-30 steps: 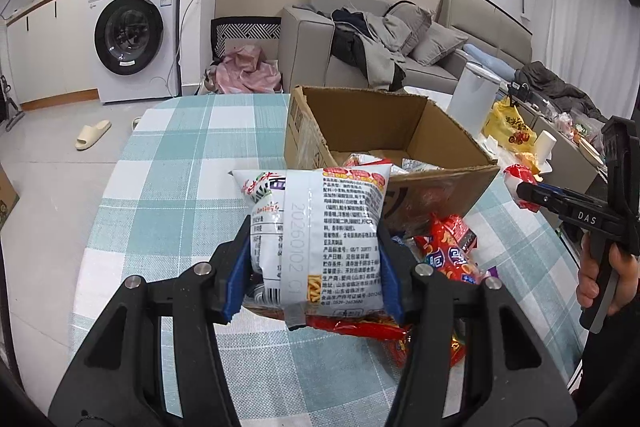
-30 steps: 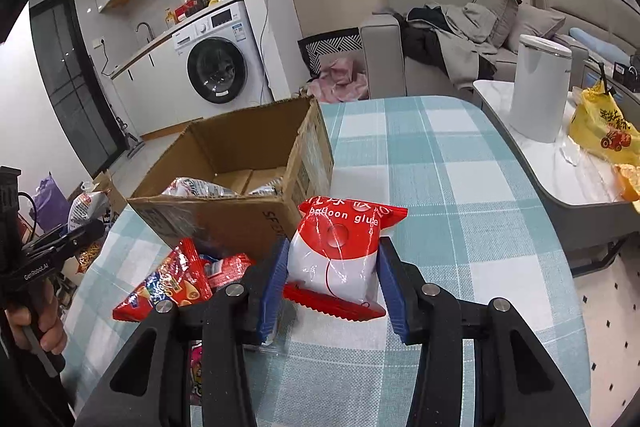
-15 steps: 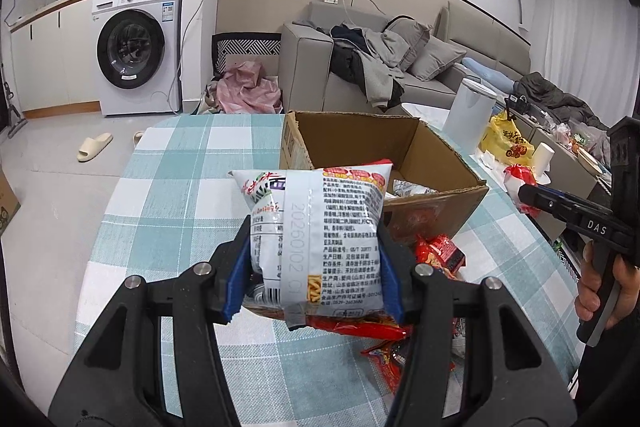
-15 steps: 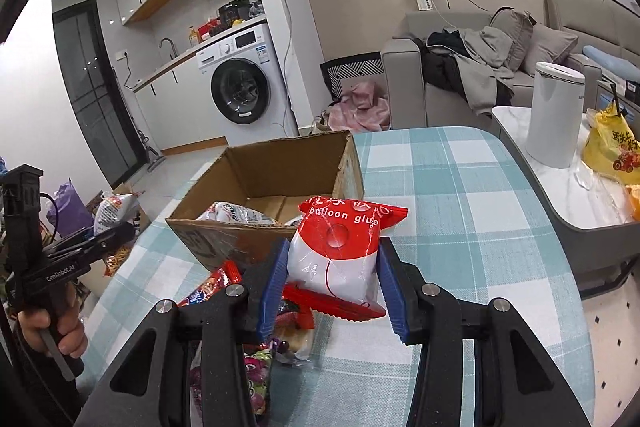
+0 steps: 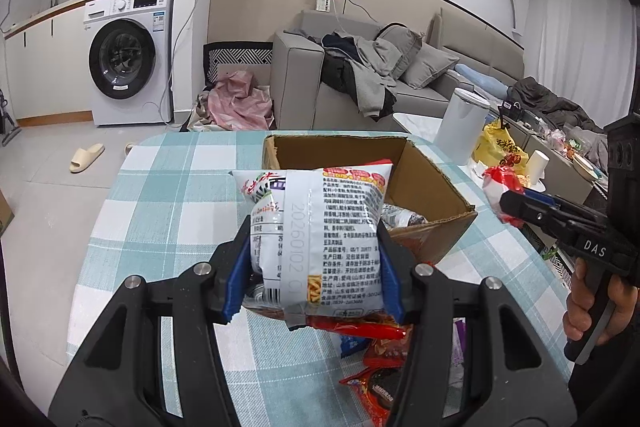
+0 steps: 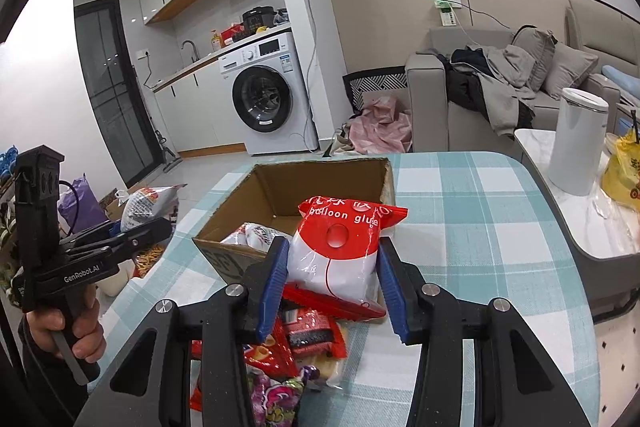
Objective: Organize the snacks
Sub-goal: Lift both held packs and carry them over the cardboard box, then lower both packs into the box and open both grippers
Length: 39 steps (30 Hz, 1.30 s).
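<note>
Cardboard box (image 5: pixel 432 187) open-topped; left gripper (image 5: pixel 314 271) pinching white packet (image 5: pixel 316 239), right gripper (image 6: pixel 334 285) pinching red-white bag (image 6: pixel 340 251), both short of its near rim.

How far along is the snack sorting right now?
Partway. Done: a few packets already lie in the cardboard box. In hand: the left gripper clamps a white snack bag, and the right gripper clamps a red-and-white packet. Left: a pile of loose snacks remains on the table.
</note>
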Available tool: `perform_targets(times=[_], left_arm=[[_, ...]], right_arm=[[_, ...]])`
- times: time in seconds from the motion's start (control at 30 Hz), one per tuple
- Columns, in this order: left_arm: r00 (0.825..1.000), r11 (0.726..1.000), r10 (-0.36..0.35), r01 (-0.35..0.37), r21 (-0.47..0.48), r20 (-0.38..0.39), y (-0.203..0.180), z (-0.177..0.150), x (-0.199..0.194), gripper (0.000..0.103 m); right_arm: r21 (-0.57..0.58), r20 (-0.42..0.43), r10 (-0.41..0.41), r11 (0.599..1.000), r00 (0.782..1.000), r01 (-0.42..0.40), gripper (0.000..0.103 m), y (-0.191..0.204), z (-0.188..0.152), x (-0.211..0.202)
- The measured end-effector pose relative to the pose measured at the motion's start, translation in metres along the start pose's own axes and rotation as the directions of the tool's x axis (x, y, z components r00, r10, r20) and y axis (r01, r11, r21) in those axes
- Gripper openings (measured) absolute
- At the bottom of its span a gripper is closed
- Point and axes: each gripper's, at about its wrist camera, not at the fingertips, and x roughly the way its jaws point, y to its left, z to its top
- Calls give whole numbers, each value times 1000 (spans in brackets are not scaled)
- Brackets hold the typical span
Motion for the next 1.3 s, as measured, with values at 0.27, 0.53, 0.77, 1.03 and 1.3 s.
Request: perform_targets(times=[0.27,0.53,0.77,1.03,1.3], left_arm=[[1000,1000,3,-4,23,14,-15,11,13,51],[1000,999,2,-3,41,11,-26,22,37,51],[1000,999,1,0,43,-7,-30,27,60,51],[1000,999,-1,2,51,-22,-31,32,83,51],[999,997,6,-4,75,-32,-36,33,103,51]], right_arm=[[-11,-5,32,999,999,-32,45,8,8,15],[-13,-12,35,999,999,-36,45,7,16,28],[-22,-26,48,999,999,-48,45,9,19,44],[-24,-42,56,998,998,-57,45,10,22,59],[-26,-68,61,998,996,-63,45,10,24,75]])
